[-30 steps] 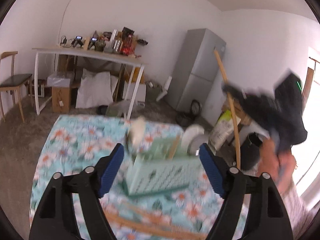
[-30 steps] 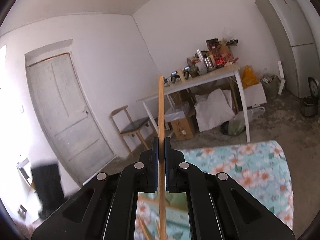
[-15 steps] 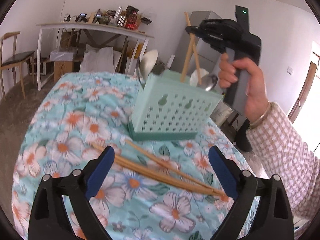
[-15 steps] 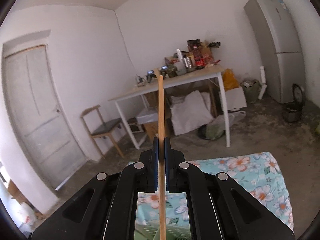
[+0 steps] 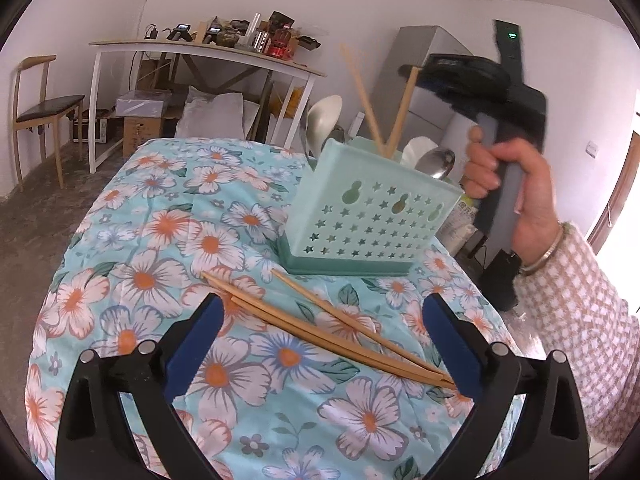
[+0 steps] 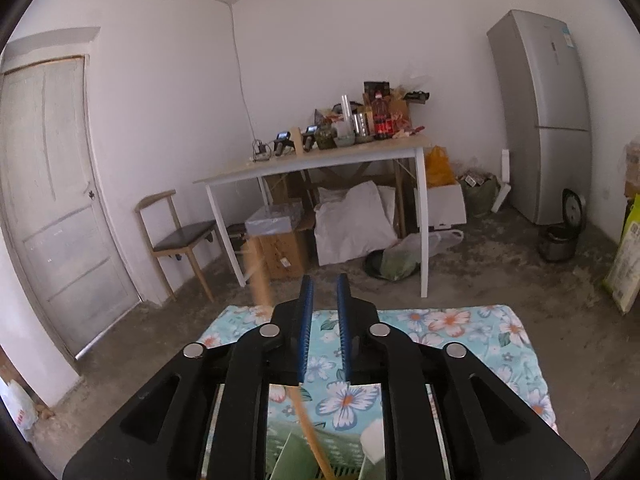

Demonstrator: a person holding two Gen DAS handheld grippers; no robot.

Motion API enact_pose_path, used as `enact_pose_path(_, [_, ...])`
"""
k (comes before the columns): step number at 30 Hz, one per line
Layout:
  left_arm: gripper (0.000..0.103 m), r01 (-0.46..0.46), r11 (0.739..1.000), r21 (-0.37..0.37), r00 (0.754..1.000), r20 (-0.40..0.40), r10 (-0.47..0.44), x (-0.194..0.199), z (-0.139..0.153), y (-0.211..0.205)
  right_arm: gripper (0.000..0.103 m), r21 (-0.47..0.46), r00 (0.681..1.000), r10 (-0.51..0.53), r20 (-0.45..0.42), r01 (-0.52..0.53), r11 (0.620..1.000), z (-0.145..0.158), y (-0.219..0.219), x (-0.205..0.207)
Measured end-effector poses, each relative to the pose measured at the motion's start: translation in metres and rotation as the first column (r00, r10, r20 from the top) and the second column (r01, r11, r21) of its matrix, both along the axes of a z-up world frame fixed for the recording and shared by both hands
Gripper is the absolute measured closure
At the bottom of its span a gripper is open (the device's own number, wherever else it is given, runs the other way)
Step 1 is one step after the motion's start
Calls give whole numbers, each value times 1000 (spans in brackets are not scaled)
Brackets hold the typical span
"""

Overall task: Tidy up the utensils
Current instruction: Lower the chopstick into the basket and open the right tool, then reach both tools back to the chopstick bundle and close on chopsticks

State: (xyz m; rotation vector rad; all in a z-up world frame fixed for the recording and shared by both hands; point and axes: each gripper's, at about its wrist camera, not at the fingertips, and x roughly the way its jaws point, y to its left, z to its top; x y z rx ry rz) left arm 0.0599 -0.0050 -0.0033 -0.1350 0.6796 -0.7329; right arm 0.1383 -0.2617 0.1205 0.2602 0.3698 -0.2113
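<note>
Light, stiff, slippery chopsticks [image 5: 320, 326] lie crossed between the wide-open left gripper [image 5: 320, 344]: pinch one mid-shaft, while the right gripper [image 6: 323, 300], just opening, releases another chopstick [image 6: 310, 436] into the caddy [image 5: 368, 220]

right gripper [image 5: 416, 69] blurred in left wrist view; jaw state unreadable there. in right wrist view a chopstick [image 6: 260, 276] is smeared, its middle hidden behind the left finger. utensil holder [image 6: 296, 456] mostly hidden under the gripper body, cut by bottom edge. spoon handles [image 5: 306, 148] hidden inside holder. items on far table [image 5: 256, 36] too small to identify.
</note>
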Motion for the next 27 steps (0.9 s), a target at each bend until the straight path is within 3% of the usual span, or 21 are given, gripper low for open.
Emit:
enact_pose_path(9, [6,-11,1000,-20,1000,-19,11,-7,5,1,80,-22,998,12,64,-11,1000,32,1,-56])
enact_pose_path(15, [6,-10,999,-45,998,-61,7,-7,5,3,70,39,998,34,46,-35,999,32,-5,-90])
enact_pose_path(21, [6,-16,999,-28,990,-142,12,0,-8,5,56,106,992,113,-59,-106,989,4,2,-121])
enact_pose_path(27, [6,1,1000,13,978,-209,2,2,-26,-2,55,227,970,156,-186,-112,967,-61,23,-147])
